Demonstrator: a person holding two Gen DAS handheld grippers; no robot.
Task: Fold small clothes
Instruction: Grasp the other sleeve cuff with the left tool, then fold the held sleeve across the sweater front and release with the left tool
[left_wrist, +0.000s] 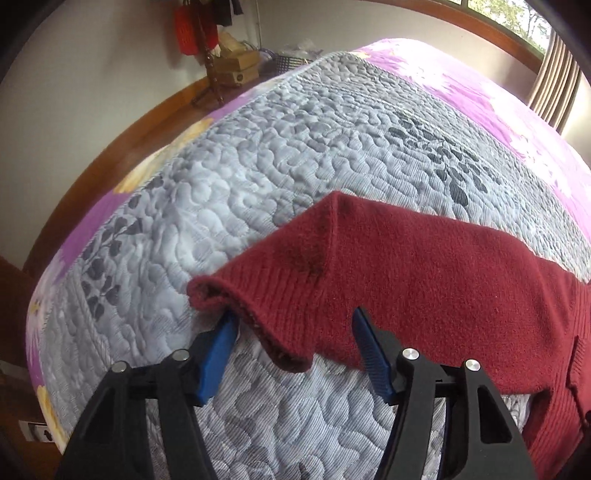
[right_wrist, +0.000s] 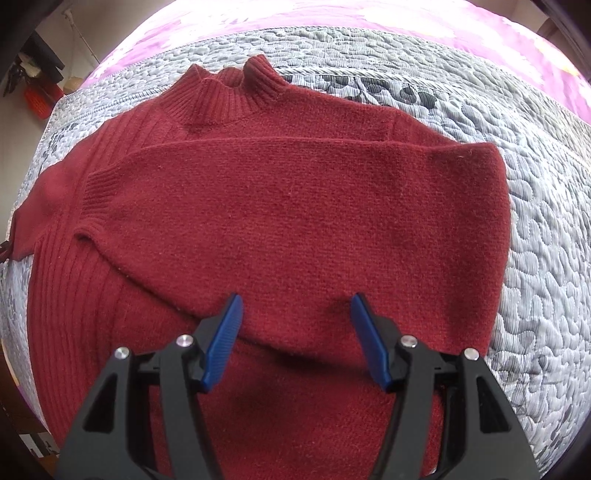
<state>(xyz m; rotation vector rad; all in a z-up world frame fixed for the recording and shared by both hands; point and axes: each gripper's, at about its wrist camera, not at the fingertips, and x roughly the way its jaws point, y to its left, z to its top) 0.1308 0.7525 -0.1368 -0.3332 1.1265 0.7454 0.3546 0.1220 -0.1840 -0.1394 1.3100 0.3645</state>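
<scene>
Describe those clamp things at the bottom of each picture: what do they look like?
Both look alike. The left gripper and right gripper each have two flat, ribbed blue fingers mounted on black plastic arms with triangular cut-outs, joined by round silver pins. No cables, markings, sleeves or hands show in either view.

One red sweater (right_wrist: 295, 221), two hand-held grippers (left_wrist: 291, 328) (right_wrist: 297, 310).

Left wrist cam sits low, close behind the sweater (left_wrist: 424, 273) sleeve, facing across the bed (left_wrist: 258, 166). Right wrist cam looks steeply down on the sweater body. Both share sweater and quilt.
</scene>
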